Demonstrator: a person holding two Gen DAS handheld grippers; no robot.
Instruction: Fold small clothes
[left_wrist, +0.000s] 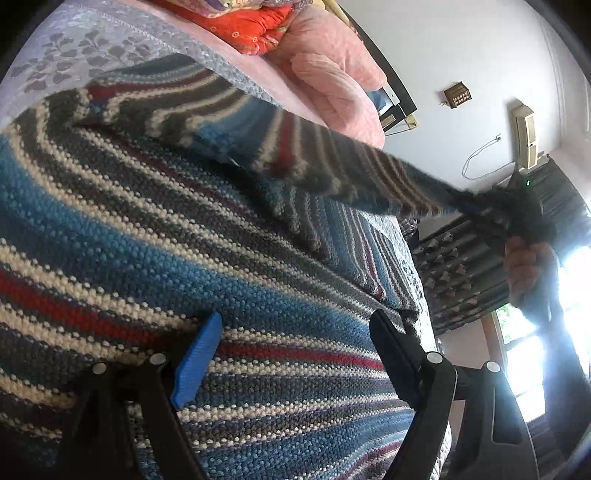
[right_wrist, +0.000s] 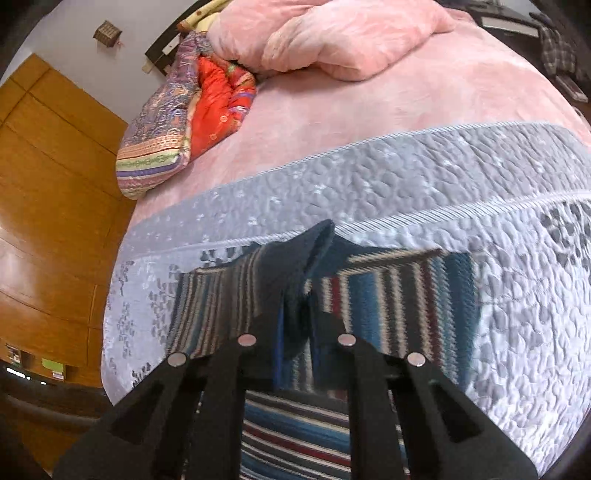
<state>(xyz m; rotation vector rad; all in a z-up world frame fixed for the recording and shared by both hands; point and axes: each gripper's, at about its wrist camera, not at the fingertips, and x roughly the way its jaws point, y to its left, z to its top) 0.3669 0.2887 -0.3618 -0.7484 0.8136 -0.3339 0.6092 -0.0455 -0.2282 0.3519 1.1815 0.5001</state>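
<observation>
While no writing shows, right hand-held gripper (right_wrist: 295, 314) pinches striped sweater (right_wrist: 388, 295).

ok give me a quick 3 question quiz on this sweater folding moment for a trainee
1. True or false: the left gripper is clamped on the striped sweater.
2. Which part of the sweater does the right gripper hold? A) a sleeve end B) the bottom hem C) nothing
3. What does the sweater lie on?

Key:
1. False; its jaws stand wide apart over the knit.
2. A; the sleeve is stretched out to the right gripper, whose fingers are closed on its dark cuff.
3. A grey quilted cover spread over the pink bedding.
</observation>
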